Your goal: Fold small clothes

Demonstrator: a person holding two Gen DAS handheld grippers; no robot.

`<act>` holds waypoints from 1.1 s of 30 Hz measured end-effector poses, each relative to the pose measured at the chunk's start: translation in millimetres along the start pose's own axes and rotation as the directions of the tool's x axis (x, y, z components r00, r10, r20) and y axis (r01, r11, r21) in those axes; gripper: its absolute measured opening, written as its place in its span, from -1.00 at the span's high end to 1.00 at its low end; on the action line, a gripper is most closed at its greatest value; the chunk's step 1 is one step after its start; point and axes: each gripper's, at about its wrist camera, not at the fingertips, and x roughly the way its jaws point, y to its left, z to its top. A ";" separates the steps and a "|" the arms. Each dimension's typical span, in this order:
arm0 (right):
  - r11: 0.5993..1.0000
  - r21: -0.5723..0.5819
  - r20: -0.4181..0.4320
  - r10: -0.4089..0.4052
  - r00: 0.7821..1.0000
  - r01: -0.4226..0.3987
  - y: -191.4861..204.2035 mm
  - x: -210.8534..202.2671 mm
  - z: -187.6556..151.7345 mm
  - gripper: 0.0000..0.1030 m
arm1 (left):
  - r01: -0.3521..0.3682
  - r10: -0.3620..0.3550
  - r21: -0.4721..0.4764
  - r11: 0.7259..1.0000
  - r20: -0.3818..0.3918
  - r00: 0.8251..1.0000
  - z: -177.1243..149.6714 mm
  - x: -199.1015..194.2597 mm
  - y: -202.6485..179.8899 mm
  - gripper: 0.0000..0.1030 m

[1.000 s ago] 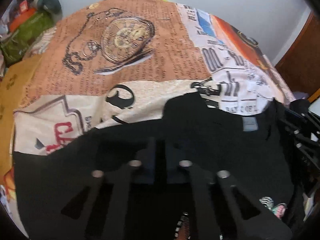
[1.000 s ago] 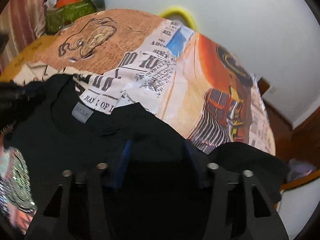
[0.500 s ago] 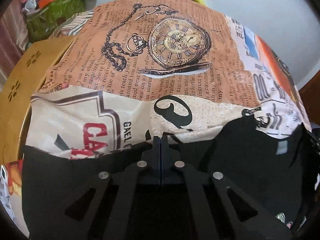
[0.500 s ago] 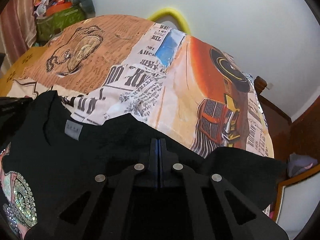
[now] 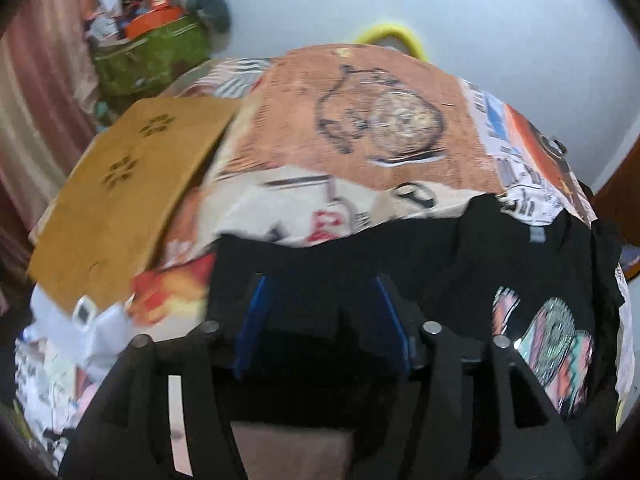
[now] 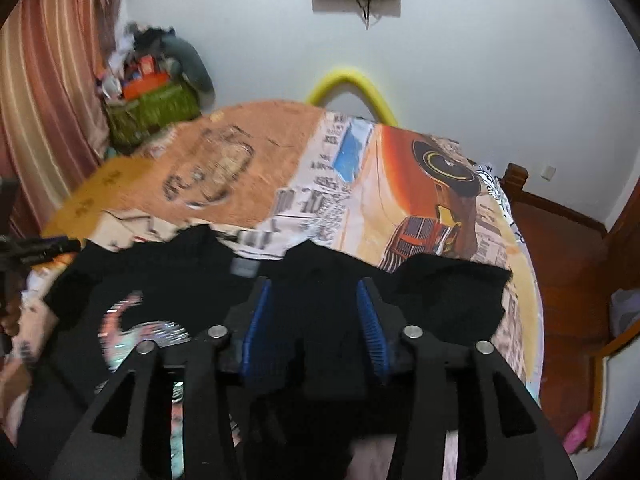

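A small black T-shirt (image 5: 472, 256) with a sparkly print (image 5: 556, 344) lies face up on a bed with a newspaper-print cover (image 5: 360, 128). It also shows in the right wrist view (image 6: 192, 264), print (image 6: 136, 324) to the left. My left gripper (image 5: 324, 320) is open, jaws wide apart over the shirt's left sleeve area. My right gripper (image 6: 316, 324) is open over the right shoulder, with the right sleeve (image 6: 452, 288) beside it. The neck label (image 6: 244, 268) shows at the collar.
A brown cardboard sheet (image 5: 120, 200) lies on the bed's left side. A green bag of clutter (image 6: 152, 112) stands at the far left by a curtain. A yellow foam tube (image 6: 352, 84) leans on the wall behind. Wooden floor (image 6: 568, 280) is to the right.
Both grippers were shut on the shirt's shoulder edges half a second ago; now both are open and pulled back and up. The shirt lies released on the bed.
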 end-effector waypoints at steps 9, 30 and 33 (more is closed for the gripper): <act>1.000 -0.004 0.027 -0.013 1.000 0.013 19.6 -42.2 -47.4 -0.06 | -0.041 0.026 -0.149 0.988 -0.101 0.995 -49.7 -2.5 71.5 -0.23; 0.998 0.061 -0.002 0.003 1.000 -0.003 18.9 -34.4 -81.1 -0.08 | -0.003 -0.004 0.066 0.998 0.101 0.995 1.5 -42.8 -15.4 0.90; 0.996 0.086 0.013 0.014 1.000 -0.015 12.7 -40.4 -82.6 -0.08 | 0.094 -0.110 0.115 0.989 0.140 0.984 12.7 -64.4 -50.7 0.90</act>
